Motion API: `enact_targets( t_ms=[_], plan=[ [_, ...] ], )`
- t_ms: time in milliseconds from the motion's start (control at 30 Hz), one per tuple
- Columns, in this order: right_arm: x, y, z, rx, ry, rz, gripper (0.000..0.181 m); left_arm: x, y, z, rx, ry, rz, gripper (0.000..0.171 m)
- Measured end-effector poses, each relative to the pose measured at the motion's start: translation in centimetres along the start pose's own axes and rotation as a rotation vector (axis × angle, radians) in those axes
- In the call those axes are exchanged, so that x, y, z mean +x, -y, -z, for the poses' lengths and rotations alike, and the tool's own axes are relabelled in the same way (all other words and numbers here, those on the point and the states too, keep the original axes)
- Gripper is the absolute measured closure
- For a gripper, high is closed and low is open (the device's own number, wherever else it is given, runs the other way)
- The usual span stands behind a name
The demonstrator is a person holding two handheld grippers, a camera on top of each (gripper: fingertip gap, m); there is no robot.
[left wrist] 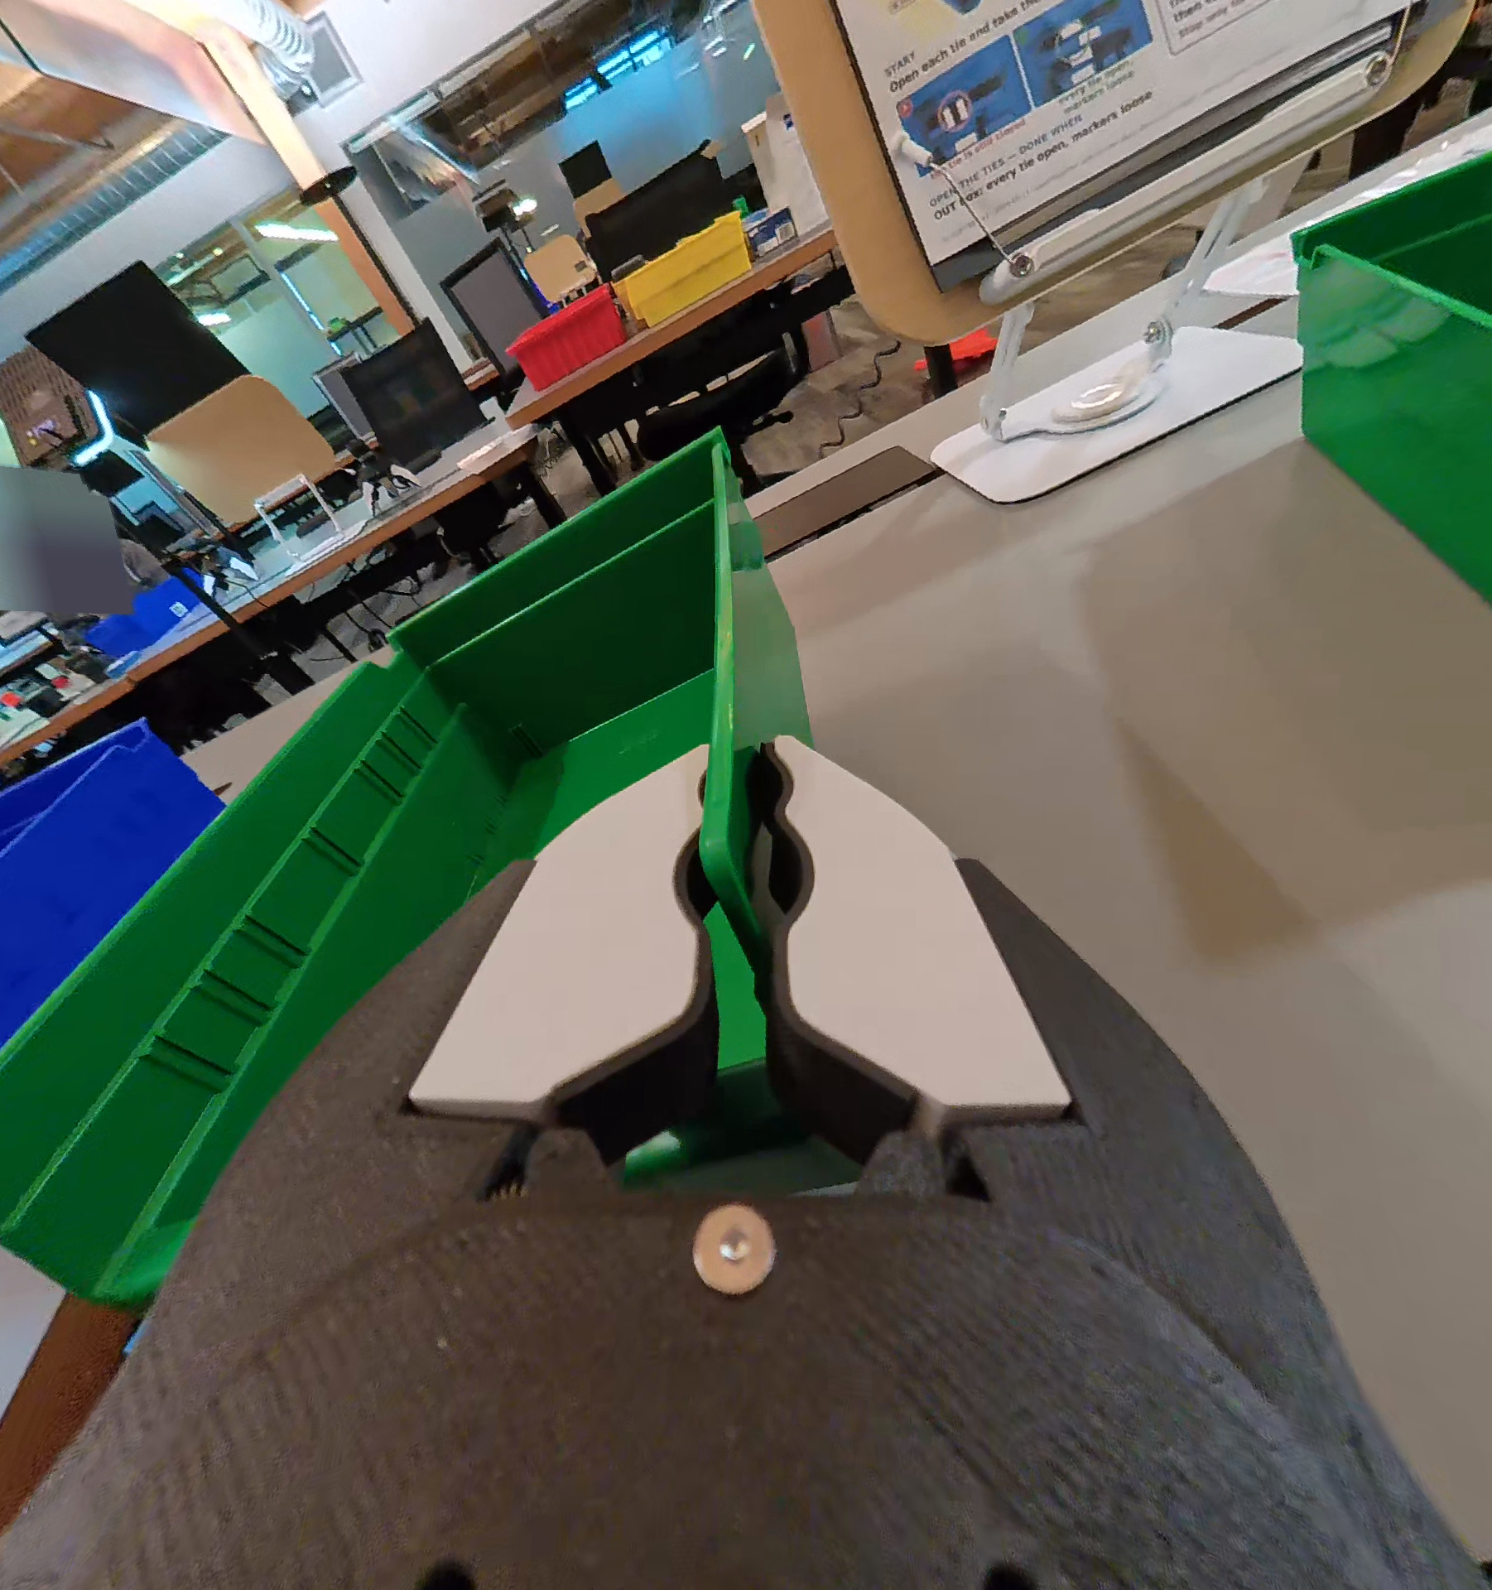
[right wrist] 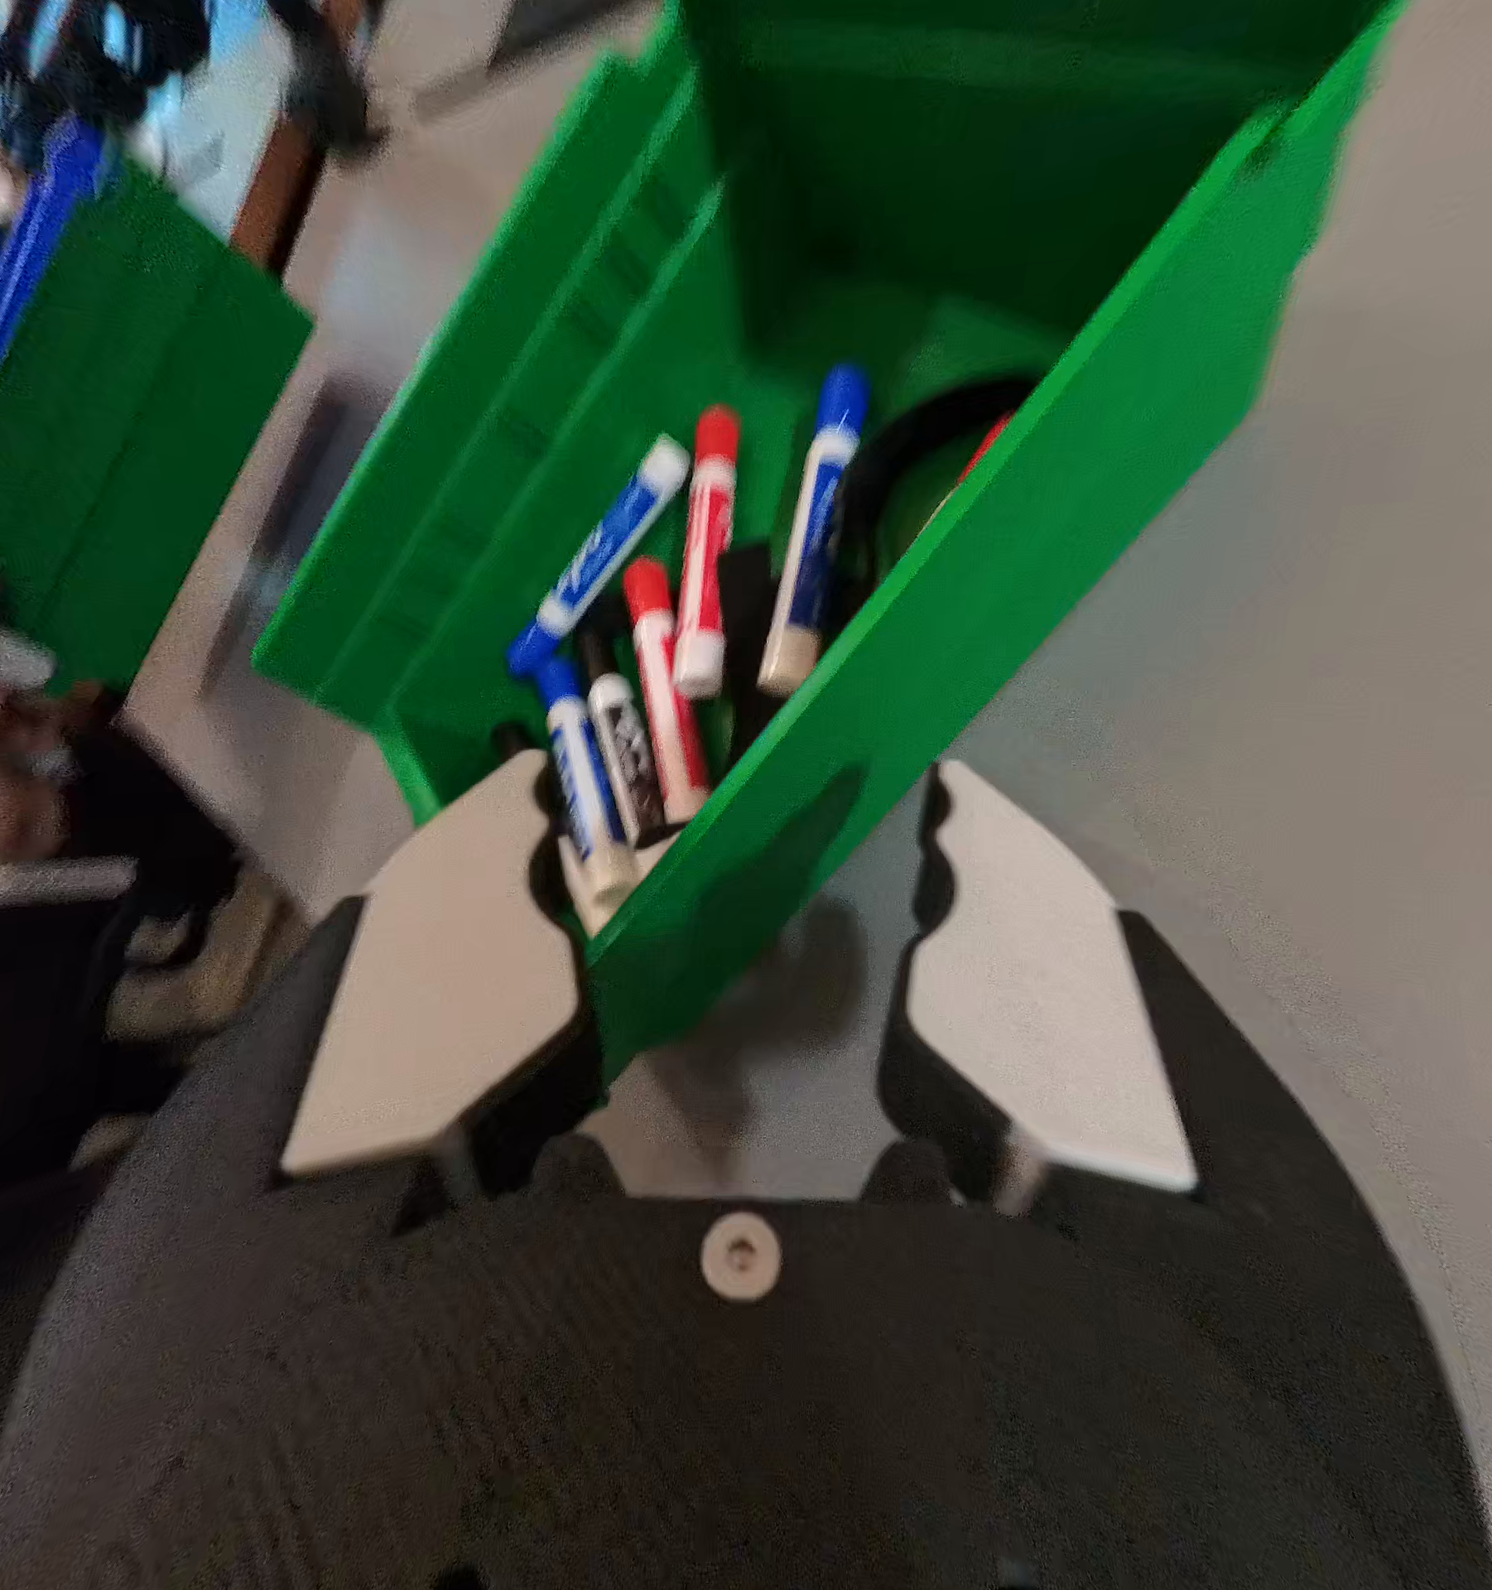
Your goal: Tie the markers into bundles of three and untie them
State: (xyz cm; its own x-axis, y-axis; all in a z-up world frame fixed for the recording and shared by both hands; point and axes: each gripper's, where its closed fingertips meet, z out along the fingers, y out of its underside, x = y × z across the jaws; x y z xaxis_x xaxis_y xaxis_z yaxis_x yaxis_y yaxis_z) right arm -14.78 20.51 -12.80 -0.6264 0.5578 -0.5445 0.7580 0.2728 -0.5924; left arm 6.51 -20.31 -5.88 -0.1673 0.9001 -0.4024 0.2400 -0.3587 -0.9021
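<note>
Left wrist view: a blue bin (left wrist: 54, 869) sits at the far left, just beside a green bin (left wrist: 364, 860). This green bin looks bare inside, and its long side runs away from the camera toward the desks in the back. The left gripper (left wrist: 738, 860) is clenched on the right wall of this bin, with one finger inside and one outside. Right of it is the grey table (left wrist: 1155, 774), then a white stand (left wrist: 1095, 404) with a poster board, then another green bin (left wrist: 1413, 413) at the far right edge.

Right wrist view, which is blurry: a green bin wall (right wrist: 123, 413) shows at the left. In the middle is a green bin with markers (right wrist: 983, 602), its long side running up and away to the right. Blue, red and black markers (right wrist: 699, 551) lie loose inside, mostly pointing along the bin. A black loop (right wrist: 880, 465) lies past them. The right gripper (right wrist: 738, 826) is spread wide, with the bin's near corner between its fingers. The left finger (right wrist: 459, 946) is against the bin; the right finger (right wrist: 1026, 989) is apart from it.
</note>
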Motion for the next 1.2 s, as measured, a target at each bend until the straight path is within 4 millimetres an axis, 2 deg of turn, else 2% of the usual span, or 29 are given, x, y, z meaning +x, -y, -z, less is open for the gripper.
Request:
enact_targets(
  t_ms=[33, 133, 233, 367, 467, 633, 900, 1067, 1200],
  plan=[
    [-0.4, -0.9, -0.8, -0.097, 0.045, -0.009, 0.113, -0.1, -0.1, 0.0, -0.004, 0.004, -0.013, 0.166],
    [-1.1, -1.9, -2.0, -0.264, 0.043, 0.017, 0.116, -0.3, -0.9, -0.7, -0.025, 0.023, -0.051, 0.166],
    [-2.2, -1.6, -2.6, -0.302, -0.014, 0.087, 0.146, -0.8, -1.2, -0.9, -0.025, 0.031, -0.037, 0.165],
    [-5.3, -2.1, -5.1, -0.345, -0.035, 0.182, 0.147, -2.3, -0.8, -0.5, 0.008, 0.051, 0.054, 0.165],
    [-7.6, -1.8, -7.5, -0.370, 0.000, 0.197, 0.148, -3.5, -0.8, -0.3, 0.014, 0.087, 0.044, 0.165],
    [-12.3, -0.2, -12.9, -0.348, 0.049, 0.171, 0.153, -7.6, 0.6, 0.5, 0.018, 0.154, 0.034, 0.165],
    [-22.0, 1.6, -23.3, -0.339, 0.168, 0.176, 0.152, -13.6, 4.4, 5.0, -0.010, 0.268, -0.049, 0.165],
    [-27.3, 2.1, -28.6, -0.356, 0.203, 0.178, 0.152, -15.1, 6.9, 7.8, 0.043, 0.294, -0.028, 0.166],
    [-31.0, 2.0, -31.7, -0.358, 0.226, 0.180, 0.152, -15.5, 7.0, 8.7, 0.037, 0.287, -0.001, 0.165]
  ],
)
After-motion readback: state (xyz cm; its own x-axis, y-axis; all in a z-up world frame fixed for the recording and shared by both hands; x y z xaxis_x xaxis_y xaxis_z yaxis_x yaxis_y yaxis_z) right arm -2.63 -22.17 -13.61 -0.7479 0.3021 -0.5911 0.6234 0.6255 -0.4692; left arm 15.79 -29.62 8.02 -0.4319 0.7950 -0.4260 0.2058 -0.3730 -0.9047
